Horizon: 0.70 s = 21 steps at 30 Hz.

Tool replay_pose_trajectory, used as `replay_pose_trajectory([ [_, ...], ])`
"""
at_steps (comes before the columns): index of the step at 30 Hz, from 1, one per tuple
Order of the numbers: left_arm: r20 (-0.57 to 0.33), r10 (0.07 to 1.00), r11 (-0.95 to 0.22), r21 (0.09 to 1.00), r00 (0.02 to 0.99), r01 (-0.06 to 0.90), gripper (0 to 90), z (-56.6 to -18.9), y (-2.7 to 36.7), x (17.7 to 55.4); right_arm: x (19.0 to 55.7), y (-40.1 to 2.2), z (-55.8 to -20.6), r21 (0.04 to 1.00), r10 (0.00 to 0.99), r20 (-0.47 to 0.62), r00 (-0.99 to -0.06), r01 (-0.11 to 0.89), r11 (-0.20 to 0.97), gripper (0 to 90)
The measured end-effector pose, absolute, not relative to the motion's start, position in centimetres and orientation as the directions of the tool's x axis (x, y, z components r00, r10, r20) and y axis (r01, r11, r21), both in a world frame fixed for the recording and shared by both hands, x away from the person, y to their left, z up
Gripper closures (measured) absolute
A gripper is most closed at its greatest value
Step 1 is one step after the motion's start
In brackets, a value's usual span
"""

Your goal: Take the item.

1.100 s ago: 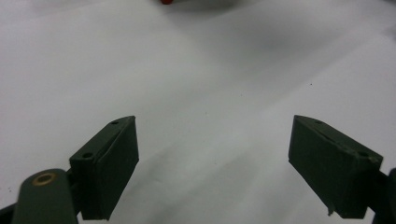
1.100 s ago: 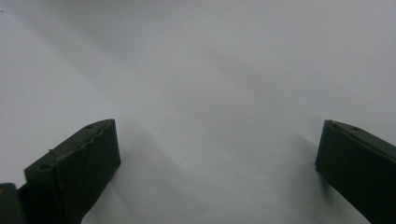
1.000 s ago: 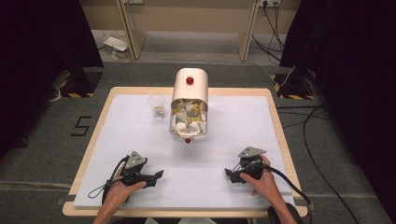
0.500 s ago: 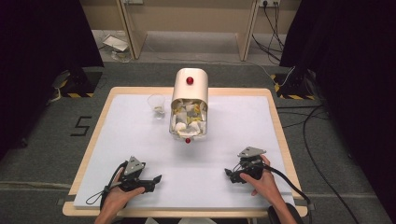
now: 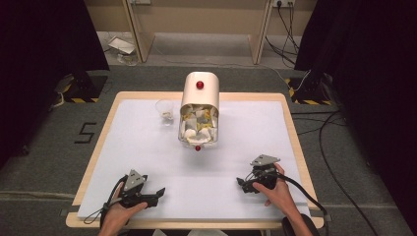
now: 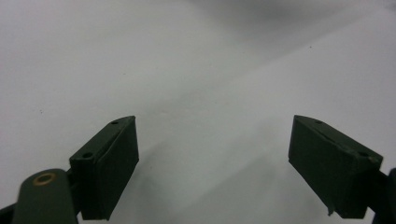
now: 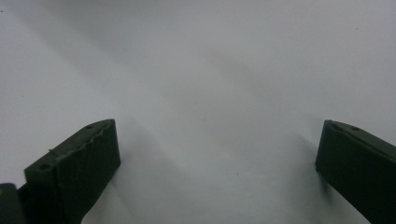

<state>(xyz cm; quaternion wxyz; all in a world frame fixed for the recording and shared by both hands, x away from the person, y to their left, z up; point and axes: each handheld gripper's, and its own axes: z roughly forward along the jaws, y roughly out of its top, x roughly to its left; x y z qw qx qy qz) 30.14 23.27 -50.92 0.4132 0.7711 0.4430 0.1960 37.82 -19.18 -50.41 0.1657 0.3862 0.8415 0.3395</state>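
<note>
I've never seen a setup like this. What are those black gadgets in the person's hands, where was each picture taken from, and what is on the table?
No robot here: a person holds a two-jaw grasping tool in each hand. The high view looks down on the white table, with the left tool and the right tool near its front edge. The other two pictures come from cameras riding on each tool: the left tool and the right tool both have jaws spread wide over bare tabletop, holding nothing. Farther back stands a cream dispenser with red knobs, its clear front full of white and yellow pieces, and beside it a small clear cup with a little inside.
</note>
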Motion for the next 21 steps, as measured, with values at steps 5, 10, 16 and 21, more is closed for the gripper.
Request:
replay_pose_trajectory([
  [5,-0.071,0.841,-0.254,0.823,0.536,0.509,15.3,-51.0,23.4,29.4,37.8,-19.2,-50.4,0.700,0.762,-0.017,-0.647,0.537,0.471,0.4],
  [10,-0.075,0.845,-0.242,0.828,0.529,0.506,15.3,-51.1,23.7,28.9,37.8,-19.1,-50.4,0.699,0.764,-0.013,-0.645,0.540,0.468,0.3],
  [16,-0.089,0.845,-0.232,0.828,0.528,0.511,15.2,-51.5,24.0,28.2,37.8,-19.1,-50.4,0.699,0.764,-0.013,-0.645,0.540,0.468,0.3],
  [21,-0.080,0.850,-0.235,0.827,0.521,0.510,15.1,-51.9,24.2,27.9,37.8,-19.1,-50.4,0.699,0.764,-0.013,-0.645,0.540,0.468,0.3],
])
